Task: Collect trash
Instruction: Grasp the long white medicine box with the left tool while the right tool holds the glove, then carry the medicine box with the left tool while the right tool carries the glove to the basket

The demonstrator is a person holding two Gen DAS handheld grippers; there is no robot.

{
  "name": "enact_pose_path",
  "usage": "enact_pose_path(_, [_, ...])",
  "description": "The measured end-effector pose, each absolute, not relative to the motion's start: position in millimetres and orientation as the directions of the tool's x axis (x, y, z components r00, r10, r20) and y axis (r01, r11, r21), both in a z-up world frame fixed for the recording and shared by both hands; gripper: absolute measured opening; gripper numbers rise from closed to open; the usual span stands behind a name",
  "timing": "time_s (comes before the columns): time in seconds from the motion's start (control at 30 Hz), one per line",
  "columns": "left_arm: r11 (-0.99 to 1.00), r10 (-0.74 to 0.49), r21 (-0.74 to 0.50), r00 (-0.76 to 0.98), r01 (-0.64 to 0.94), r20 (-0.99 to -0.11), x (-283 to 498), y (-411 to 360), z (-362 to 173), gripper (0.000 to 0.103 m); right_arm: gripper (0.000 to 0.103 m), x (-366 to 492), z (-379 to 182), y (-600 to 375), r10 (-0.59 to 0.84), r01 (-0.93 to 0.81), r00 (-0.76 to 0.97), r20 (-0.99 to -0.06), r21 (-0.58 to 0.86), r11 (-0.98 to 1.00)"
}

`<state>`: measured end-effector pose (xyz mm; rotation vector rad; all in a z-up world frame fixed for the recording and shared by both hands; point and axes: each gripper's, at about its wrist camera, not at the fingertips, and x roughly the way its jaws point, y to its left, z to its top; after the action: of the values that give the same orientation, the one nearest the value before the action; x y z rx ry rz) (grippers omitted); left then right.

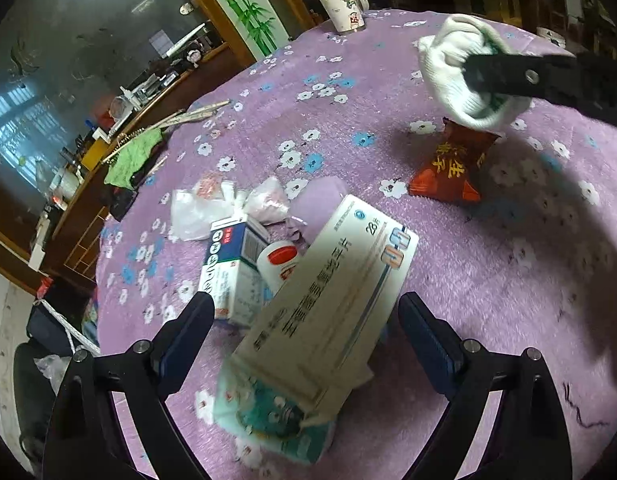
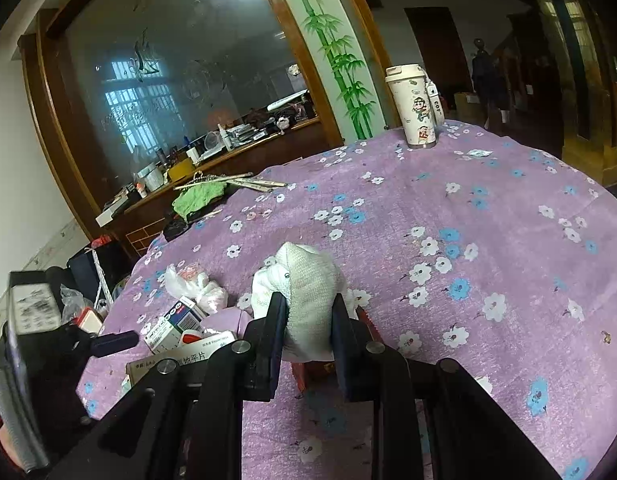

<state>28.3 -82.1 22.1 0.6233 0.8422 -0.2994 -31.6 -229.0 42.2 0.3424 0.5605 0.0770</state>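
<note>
My right gripper (image 2: 310, 312) is shut on a white crumpled cloth wad (image 2: 308, 300), held above the purple flowered tablecloth (image 2: 488, 248); the wad also shows in the left wrist view (image 1: 460, 76) above a red snack wrapper (image 1: 452, 164). My left gripper (image 1: 304, 320) is open, its fingers either side of a long white medicine box (image 1: 332, 296) that lies on a teal tissue pack (image 1: 268, 420). Behind it lie a blue-and-white small box (image 1: 228, 268), a white bottle with a red cap (image 1: 278, 262) and crumpled plastic bags (image 1: 228, 208).
A white cartoon tumbler (image 2: 414, 106) stands at the table's far edge. A green cloth (image 2: 196, 198) and chopsticks (image 2: 244, 180) lie at the far left edge. A cluttered wooden counter (image 2: 212, 152) runs behind the table. A small scrap (image 2: 478, 153) lies near the tumbler.
</note>
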Motion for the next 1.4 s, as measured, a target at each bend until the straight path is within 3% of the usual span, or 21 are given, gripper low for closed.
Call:
enact_pose_path(0.1, [0.796,-0.016,0.371,0.628,0.479,-0.778,31,-85,16,0.062,0.023,-31,41,-226,0.170,0.009,0.843,-0.510,0.330,0.944])
enact_pose_path(0.27, [0.852,-0.070,0.297,0.657,0.431,-0.751,22,-74,14,0.049,0.023,-30,40,-221,0.173,-0.005,0.838,-0.518,0.310,0.951])
enact_pose_path(0.63, [0.963,-0.157,0.072,0.757,0.260,-0.634,-10,-19,50,0.049,0.023,-30,39,-204,0.151,-0.033,0.835,-0.530,0.224,0.974])
enact_pose_path(0.93, [0.987,-0.118,0.028,0.843,0.156,-0.525,-22,6,62,0.049,0.023,-35,41,-185,0.155,-0.088,0.843,-0.515,0.152,0.984])
enact_pose_path(1.2, [0.999,-0.042,0.007,0.866,0.052,-0.498,-17,29,65,0.049,0.023,-38,41,-169,0.144,-0.119,0.847,-0.512,0.080,0.990])
enact_pose_path(1.4, [0.998,-0.044,0.017,0.867,0.060,-0.497,-19,27,64,0.049,0.023,-39,40,-161,0.138,-0.139,0.851,-0.507,0.037,0.990])
